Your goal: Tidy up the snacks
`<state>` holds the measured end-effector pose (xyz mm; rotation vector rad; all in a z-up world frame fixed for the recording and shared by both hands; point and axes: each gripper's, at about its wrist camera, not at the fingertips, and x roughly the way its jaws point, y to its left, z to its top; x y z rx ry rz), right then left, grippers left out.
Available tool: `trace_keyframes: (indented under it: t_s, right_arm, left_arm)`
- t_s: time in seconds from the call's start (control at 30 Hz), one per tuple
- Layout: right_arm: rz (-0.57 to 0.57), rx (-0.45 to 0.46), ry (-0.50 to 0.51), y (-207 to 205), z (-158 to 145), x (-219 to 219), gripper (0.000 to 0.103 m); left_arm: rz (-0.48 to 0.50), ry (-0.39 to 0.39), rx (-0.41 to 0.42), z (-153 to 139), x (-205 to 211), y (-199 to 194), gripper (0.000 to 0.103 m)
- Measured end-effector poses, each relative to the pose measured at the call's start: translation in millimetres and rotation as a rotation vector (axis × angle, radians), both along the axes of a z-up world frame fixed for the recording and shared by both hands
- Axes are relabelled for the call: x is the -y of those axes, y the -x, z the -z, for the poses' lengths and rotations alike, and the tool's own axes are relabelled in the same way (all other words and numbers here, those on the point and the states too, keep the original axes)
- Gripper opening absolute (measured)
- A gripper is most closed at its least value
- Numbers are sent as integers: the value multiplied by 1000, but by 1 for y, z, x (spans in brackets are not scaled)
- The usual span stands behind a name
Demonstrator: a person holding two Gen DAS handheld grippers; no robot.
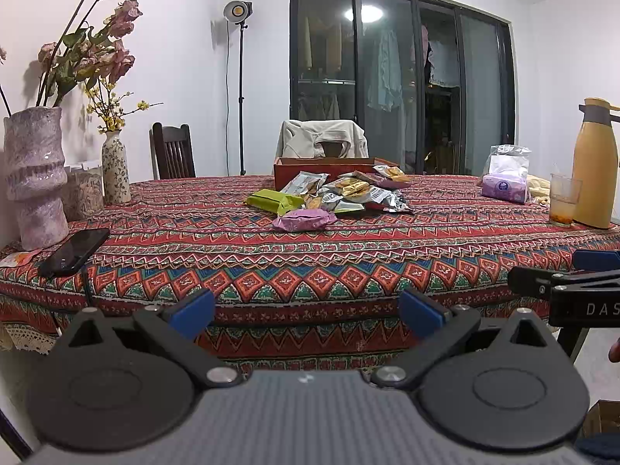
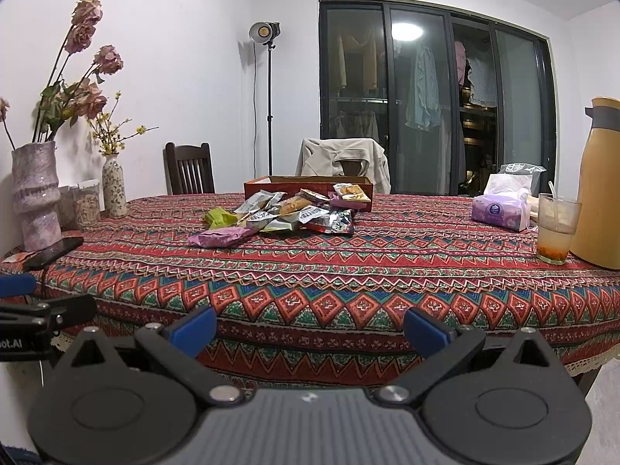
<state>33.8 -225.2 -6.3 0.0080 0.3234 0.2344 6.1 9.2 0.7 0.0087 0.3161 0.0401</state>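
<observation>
Nearest, the left gripper (image 1: pixel 306 312) and right gripper (image 2: pixel 310 327) hang side by side before the table's edge, both spread wide with nothing between their blue fingers. The table (image 1: pixel 310 255) wears a red patterned cloth. A phone (image 1: pixel 75 252) lies at its left beside a big vase (image 1: pixel 35 178). Mid-table, the snacks (image 1: pixel 329 197) lie heaped against a red box (image 1: pixel 329 166); tissues (image 2: pixel 500 211), a glass (image 2: pixel 556 228) and a jug (image 2: pixel 600 186) stand right. Beyond: chairs, a lamp (image 2: pixel 265 33), dark glass doors.
</observation>
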Motion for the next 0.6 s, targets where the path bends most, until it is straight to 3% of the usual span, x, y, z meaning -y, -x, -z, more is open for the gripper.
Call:
trace_keyframes:
  t_s: [0.6]
  right_arm:
    - [5,17,7,-5,2,2,103]
  left_arm:
    - [-26,-15,0,2,-7,-11,103]
